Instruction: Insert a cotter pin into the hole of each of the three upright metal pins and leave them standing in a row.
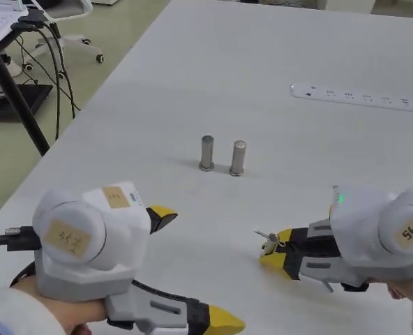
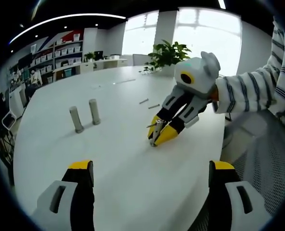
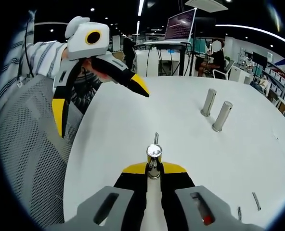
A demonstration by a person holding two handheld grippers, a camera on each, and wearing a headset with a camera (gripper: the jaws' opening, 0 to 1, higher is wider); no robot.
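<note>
Two metal pins (image 1: 206, 153) (image 1: 238, 158) stand upright side by side in the middle of the white table; they also appear in the left gripper view (image 2: 76, 119) (image 2: 94, 111) and the right gripper view (image 3: 209, 102) (image 3: 223, 116). My right gripper (image 1: 273, 251) (image 3: 154, 169) lies low over the table, shut on a third metal pin (image 1: 271, 242) (image 3: 154, 153), and a thin cotter pin (image 3: 156, 137) sticks out of it. My left gripper (image 1: 192, 269) (image 2: 151, 168) is open wide at the near left, nothing between its jaws, facing the right gripper (image 2: 161, 134).
A white power strip (image 1: 360, 96) lies at the far right of the table (image 1: 192, 84). Loose cotter pins (image 2: 143, 101) (image 2: 153, 106) lie beyond the right gripper; two (image 3: 256, 201) (image 3: 239, 212) rest beside its jaws. Office chairs, a stand and cables sit left of the table.
</note>
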